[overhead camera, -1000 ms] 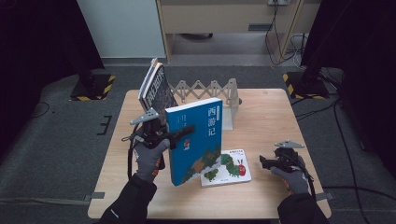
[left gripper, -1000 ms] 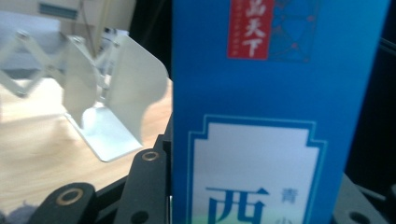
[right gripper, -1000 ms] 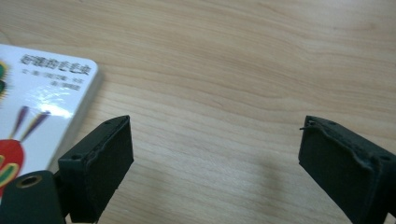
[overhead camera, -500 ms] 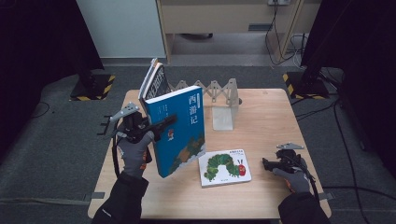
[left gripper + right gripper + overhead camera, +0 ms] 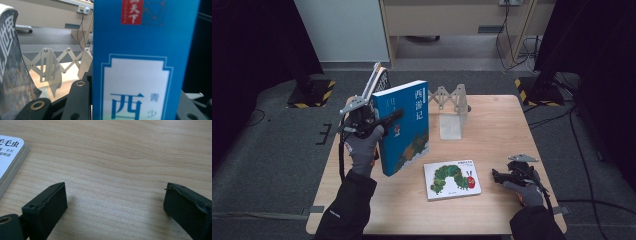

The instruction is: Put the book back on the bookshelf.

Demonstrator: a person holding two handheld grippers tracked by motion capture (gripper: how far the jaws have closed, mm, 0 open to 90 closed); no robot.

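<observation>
A tall blue book (image 5: 404, 127) stands upright, its lower corner close to the table, with my left gripper (image 5: 387, 120) shut on its edge. In the left gripper view its blue cover (image 5: 140, 62) sits between the jaws of that gripper (image 5: 135, 102). Just left of it a dark book (image 5: 379, 82) leans at the table's back left. A caterpillar picture book (image 5: 452, 179) lies flat near the front. My right gripper (image 5: 498, 176) rests low at the front right. Its jaws (image 5: 115, 200) have just been opening and hold nothing; the picture book's corner (image 5: 7, 162) lies to their left.
A pale folding scissor-type book rack (image 5: 452, 100) stands at the back middle of the wooden table (image 5: 492, 130), also seen behind the dark book (image 5: 12, 62) as a zigzag rack (image 5: 50, 65). Dark floor and a desk lie beyond.
My left gripper has carried the blue book left and slightly up, off the picture book and toward the dark book. The picture book now lies uncovered. The right hand has stayed in place.
</observation>
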